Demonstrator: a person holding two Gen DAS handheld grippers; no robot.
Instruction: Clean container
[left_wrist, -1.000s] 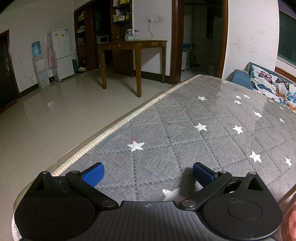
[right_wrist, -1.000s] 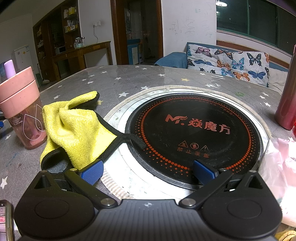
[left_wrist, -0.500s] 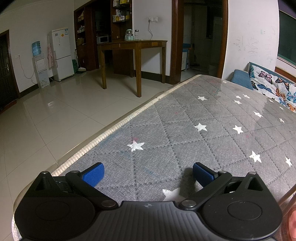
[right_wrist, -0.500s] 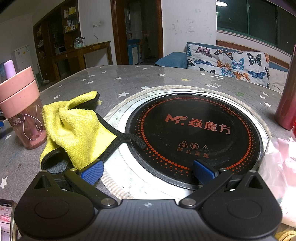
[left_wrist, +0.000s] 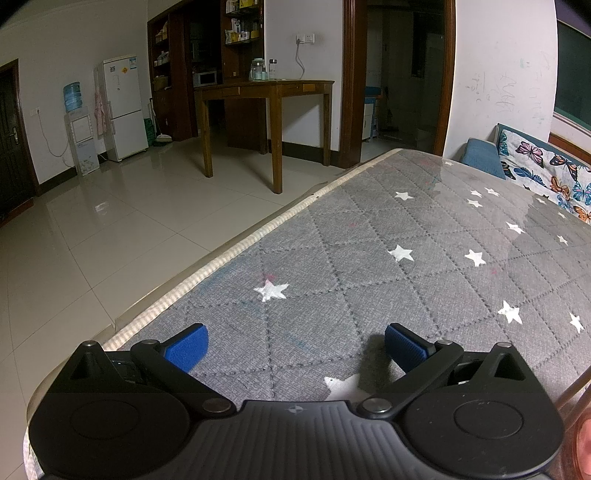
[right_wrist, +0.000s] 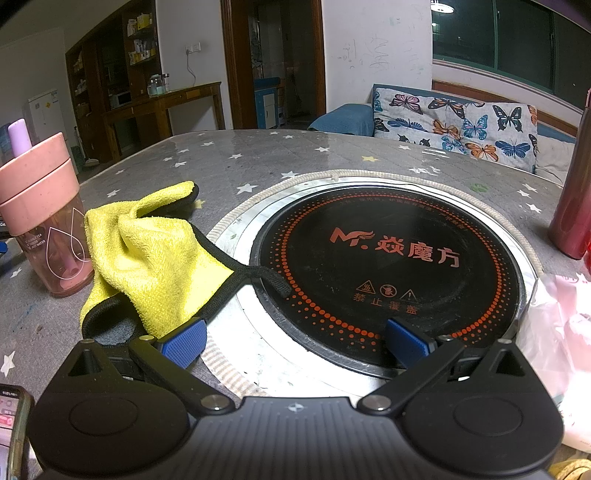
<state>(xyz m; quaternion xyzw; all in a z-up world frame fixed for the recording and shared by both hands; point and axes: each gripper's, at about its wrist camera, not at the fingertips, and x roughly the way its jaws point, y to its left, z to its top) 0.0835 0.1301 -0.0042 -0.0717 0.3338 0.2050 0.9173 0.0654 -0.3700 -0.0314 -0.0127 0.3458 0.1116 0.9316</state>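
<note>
A grey star-quilted table cover (right_wrist: 236, 162) fills both views, with a tiled room, a wooden side table (left_wrist: 266, 92) and a fridge (left_wrist: 125, 107) far behind. Set into the table is a round black induction hob (right_wrist: 388, 266).

Against the pictures from a second ago, nothing has shifted — cloth, cup and both tools sit exactly where they were, so I judge that the cleaning has not begun.

The right gripper (right_wrist: 295, 341) hovers low at the near rim of the hob, its blue pads spread wide with nothing between them. The left gripper (left_wrist: 295, 341) is likewise released and empty, over bare cover near the table's left edge.

The container to clean looks to be the pink lidded cup (right_wrist: 44, 218), upright at the far left in the right wrist view. Just right of it lies the crumpled yellow cloth (right_wrist: 147, 254), its black hem draped onto the hob's rim — likely the first thing to pick up.
</note>
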